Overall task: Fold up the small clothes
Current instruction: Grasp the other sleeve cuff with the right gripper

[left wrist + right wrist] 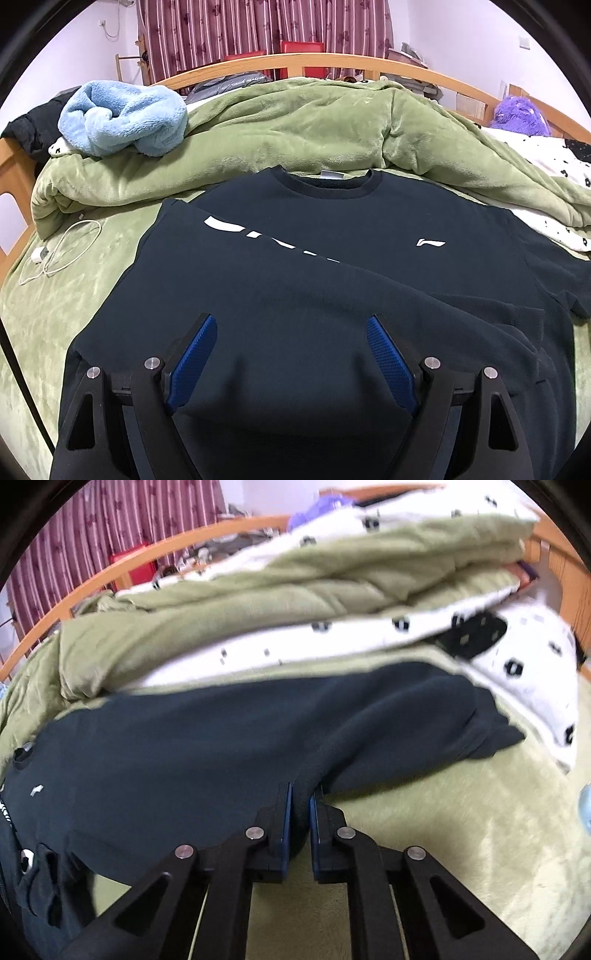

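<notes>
Left jaws: ours stand wide apart on the left gripper (291,328), blue pads (195,360) facing each other over dark cloth, pinching nothing.
Right jaws: on the right gripper (301,805) we see them nearly together, clamped on a fold of the dark cloth that rises between them.
Sweatshirt: we see the dark navy sweatshirt (332,240) spread on the bed, collar (332,184) far ahead of the left jaws, its body running under and between them.
Print: white lettering (229,225) lies ahead and left of the left jaws, partly covered by a sleeve (424,291) folded across the chest; a small white logo (430,242) sits ahead and right.
Right sleeve: bunched cloth (443,716) trails ahead and right of the right jaws.
Bed: green blanket (461,849) lies bare just right of the right jaws.
Quilt: a heaped green quilt (295,129) sits beyond the collar.
Beyond: a light blue fleece (125,118) and a white cable (62,251) lie well to the left.
</notes>
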Available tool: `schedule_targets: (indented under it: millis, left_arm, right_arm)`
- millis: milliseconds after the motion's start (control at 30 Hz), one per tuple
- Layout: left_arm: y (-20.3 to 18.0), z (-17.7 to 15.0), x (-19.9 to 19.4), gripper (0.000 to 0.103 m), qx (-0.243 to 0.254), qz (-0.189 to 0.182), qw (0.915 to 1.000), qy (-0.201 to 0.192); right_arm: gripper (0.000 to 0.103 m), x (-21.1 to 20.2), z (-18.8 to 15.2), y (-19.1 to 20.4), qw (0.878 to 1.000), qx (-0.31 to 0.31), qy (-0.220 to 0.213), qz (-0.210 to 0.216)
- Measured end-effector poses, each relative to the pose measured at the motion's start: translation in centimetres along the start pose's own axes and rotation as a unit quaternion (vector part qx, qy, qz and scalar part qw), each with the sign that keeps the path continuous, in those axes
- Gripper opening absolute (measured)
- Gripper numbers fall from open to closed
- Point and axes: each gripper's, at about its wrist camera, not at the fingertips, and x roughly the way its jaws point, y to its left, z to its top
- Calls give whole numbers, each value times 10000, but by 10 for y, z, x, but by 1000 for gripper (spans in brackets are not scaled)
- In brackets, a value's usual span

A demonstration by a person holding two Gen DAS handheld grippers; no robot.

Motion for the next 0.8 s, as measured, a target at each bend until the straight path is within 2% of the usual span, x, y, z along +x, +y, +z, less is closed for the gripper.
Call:
schedule_targets:
  millis: [167,333,567,800]
  left_arm:
    - [13,-3,-21,83,-18,-109,9999,-103]
    - [34,-5,-38,83,-79,-180,9996,-207]
    - [77,-7,-60,83,-215,-165,9990,-367]
    - [131,-8,-76,83,-442,-79,9978,-482]
  right_arm:
    - [8,-42,15,16,9991,2,-386,168]
    - [8,-85,22,50,9963,-168,-774,335]
    - [8,-145,23,121,9892,-428,-1204,713]
    - [8,-183,15,204,9807,-829,-1364,1128]
